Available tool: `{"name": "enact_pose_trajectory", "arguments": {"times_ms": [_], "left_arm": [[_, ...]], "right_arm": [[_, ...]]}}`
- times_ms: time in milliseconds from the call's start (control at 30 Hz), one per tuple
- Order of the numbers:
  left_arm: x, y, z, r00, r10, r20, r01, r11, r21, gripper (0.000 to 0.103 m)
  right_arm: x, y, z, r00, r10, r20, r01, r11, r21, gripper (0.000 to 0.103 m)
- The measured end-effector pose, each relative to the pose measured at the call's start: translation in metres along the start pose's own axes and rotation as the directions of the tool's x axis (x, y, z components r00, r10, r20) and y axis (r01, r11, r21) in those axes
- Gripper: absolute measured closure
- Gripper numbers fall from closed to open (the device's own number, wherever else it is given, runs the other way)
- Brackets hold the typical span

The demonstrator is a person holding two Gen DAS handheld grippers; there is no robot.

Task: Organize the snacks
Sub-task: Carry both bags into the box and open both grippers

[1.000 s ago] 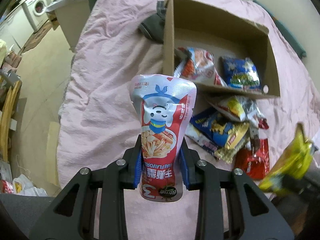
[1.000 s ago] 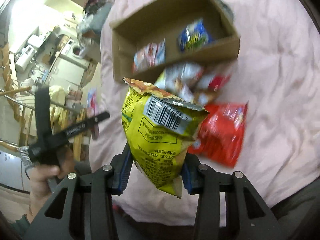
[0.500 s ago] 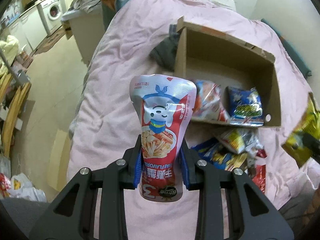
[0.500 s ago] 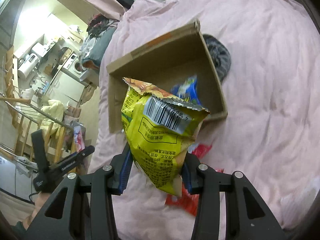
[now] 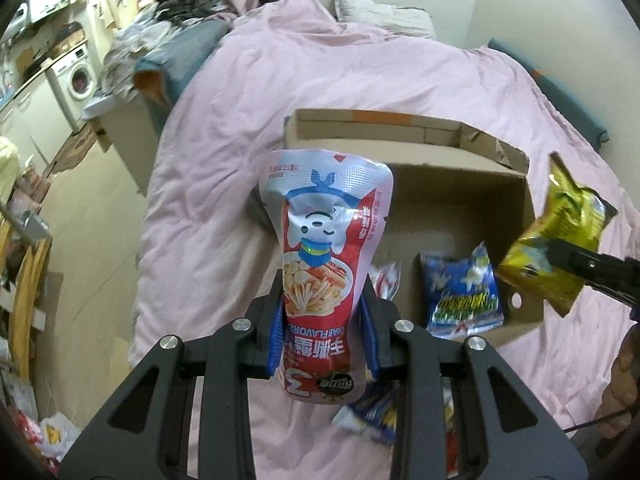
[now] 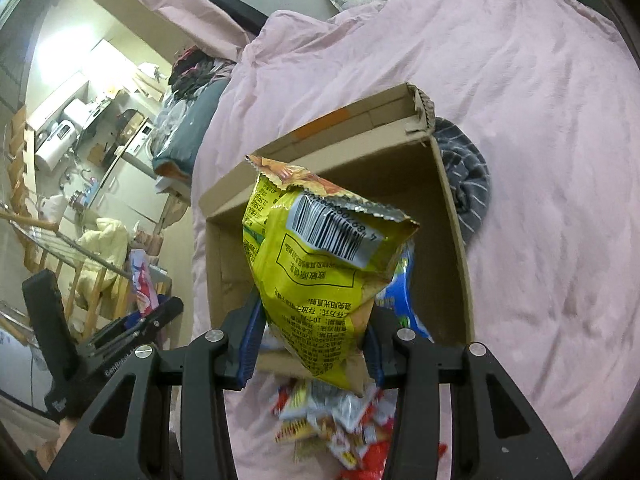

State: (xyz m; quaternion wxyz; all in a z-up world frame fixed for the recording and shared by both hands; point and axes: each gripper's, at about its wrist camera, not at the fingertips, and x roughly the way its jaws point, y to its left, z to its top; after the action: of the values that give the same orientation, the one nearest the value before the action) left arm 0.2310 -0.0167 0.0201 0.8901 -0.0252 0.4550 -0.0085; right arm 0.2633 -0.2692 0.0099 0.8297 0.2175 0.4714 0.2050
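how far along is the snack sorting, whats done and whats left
Done: a blue packet and a white and red packet lie in the cardboard box. In hand: the left gripper holds a red pouch, the right gripper a yellow bag. Left: loose packets on the pink bedding.

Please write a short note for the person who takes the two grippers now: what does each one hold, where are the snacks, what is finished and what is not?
Left gripper: shut on the red and white crab snack pouch, held upright in front of the cardboard box.
Right gripper: shut on the yellow chip bag, held over the box.
Done: a blue snack bag and a red and white packet lie inside the box, on the pink bedcover.
Left: release both held bags into the box, then collect the loose packets on the bedcover in front of it.
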Motion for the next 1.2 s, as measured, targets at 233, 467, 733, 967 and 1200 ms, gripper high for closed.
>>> {"name": "enact_pose_trajectory", "arguments": {"times_ms": [233,467,733,967,1200], "left_arm": [[0.046,0.005,0.0,0.999,-0.047,0.02,0.048,0.996,-0.07,0.075],[0.067,-0.001,-0.002,0.998,-0.057,-0.022,0.056,0.998,-0.031,0.075],[0.075,-0.005,0.0,0.997,-0.069,-0.046,0.068,0.998,-0.014,0.074],[0.078,-0.01,-0.001,0.996,-0.068,-0.051,0.068,0.998,-0.002,0.072],[0.072,-0.016,-0.003,0.998,-0.065,-0.027,0.066,0.997,0.04,0.067]], "right_arm": [[0.031,-0.014,-0.01,0.998,-0.048,-0.042,0.046,0.998,-0.033,0.058],[0.059,-0.025,-0.006,0.991,-0.076,-0.112,0.072,0.997,-0.034,0.058],[0.078,-0.019,-0.006,0.985,-0.064,-0.163,0.053,0.996,-0.075,0.057],[0.081,-0.012,-0.014,0.982,-0.052,-0.179,0.033,0.994,-0.108,0.056],[0.079,-0.01,-0.014,0.984,-0.035,-0.176,0.017,0.995,-0.101,0.055]]}}
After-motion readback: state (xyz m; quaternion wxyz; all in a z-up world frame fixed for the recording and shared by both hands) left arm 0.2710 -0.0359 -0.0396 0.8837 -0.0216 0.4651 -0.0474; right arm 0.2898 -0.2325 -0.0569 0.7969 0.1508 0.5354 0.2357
